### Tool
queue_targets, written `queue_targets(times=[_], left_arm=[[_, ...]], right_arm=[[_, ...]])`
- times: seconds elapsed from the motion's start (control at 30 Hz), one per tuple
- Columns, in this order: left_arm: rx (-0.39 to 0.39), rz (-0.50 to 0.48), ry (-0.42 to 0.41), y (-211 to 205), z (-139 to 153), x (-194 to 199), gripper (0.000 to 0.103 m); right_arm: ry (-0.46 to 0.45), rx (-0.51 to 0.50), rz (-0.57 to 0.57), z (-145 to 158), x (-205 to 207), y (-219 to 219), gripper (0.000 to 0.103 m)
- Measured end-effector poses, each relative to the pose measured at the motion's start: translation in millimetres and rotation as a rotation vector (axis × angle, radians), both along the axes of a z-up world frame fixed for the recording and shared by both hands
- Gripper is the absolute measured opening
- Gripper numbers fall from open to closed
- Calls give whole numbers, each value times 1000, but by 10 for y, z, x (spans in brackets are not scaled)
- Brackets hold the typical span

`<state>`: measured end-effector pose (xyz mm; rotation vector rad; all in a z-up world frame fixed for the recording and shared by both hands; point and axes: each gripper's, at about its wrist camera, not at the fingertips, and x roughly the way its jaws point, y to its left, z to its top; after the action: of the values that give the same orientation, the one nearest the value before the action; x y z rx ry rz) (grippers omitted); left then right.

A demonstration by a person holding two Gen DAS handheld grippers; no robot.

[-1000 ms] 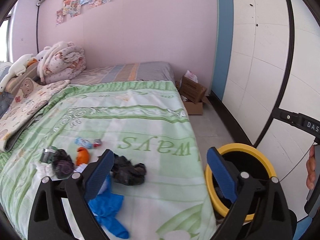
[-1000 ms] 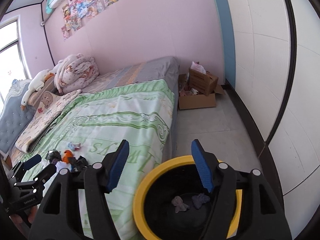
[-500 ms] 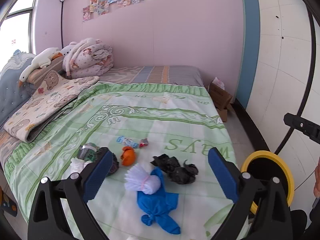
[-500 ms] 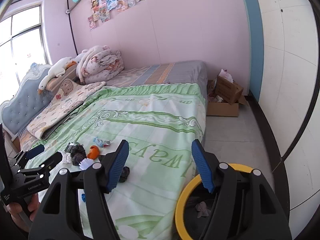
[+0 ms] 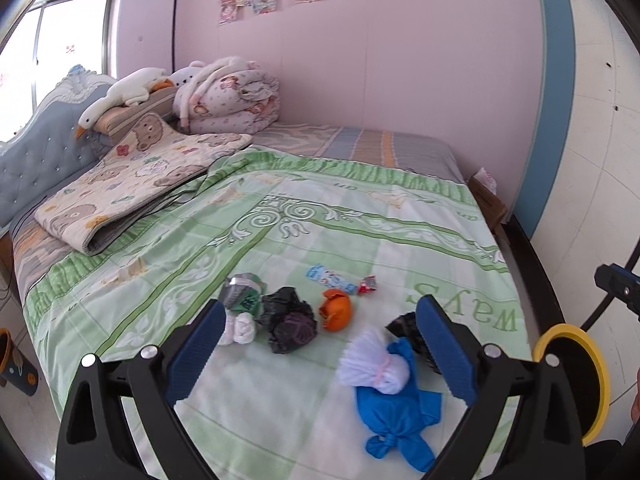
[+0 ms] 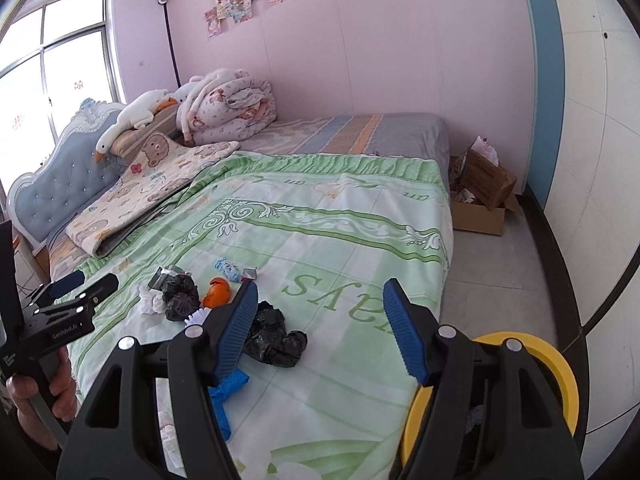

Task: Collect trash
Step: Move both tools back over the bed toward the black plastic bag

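Note:
Trash lies on the green bedspread [image 5: 360,216]: a blue knotted bag [image 5: 394,412] with a white bundle [image 5: 376,364], a crumpled black bag [image 5: 290,320], an orange peel [image 5: 336,310], a white wad [image 5: 240,328], a grey-green wrapper [image 5: 242,290], and small snack wrappers [image 5: 332,278]. A second black bag [image 6: 272,336] lies nearer the bed's edge. My left gripper [image 5: 320,348] hovers open over the pile, holding nothing. My right gripper [image 6: 320,328] is open and empty, above the bed's edge. The yellow-rimmed black bin [image 6: 560,380] stands on the floor at right.
A folded bear-print quilt [image 5: 132,184], a rolled blanket [image 5: 232,100] and a goose plush [image 5: 120,94] lie at the headboard end. A cardboard box [image 6: 484,196] with scraps sits on the floor by the far wall. A hand [image 6: 36,396] holds the left gripper's handle.
Both grippers swung left, away from the yellow bin and over the bed. The bin slid to the right edge of both views; the trash pile now lies between the left gripper's fingers.

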<state>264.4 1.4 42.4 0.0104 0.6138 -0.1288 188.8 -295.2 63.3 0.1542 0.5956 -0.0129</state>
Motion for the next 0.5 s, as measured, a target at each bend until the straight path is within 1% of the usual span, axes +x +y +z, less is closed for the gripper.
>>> queue_targets(times=[0.23, 0.5], left_arm=[[-12, 60, 36, 346, -172, 220, 92], [-24, 115, 91, 635, -476, 517, 92]], right_arm=[[43, -7, 35, -190, 252, 228, 62], [102, -25, 65, -480, 540, 462, 62]])
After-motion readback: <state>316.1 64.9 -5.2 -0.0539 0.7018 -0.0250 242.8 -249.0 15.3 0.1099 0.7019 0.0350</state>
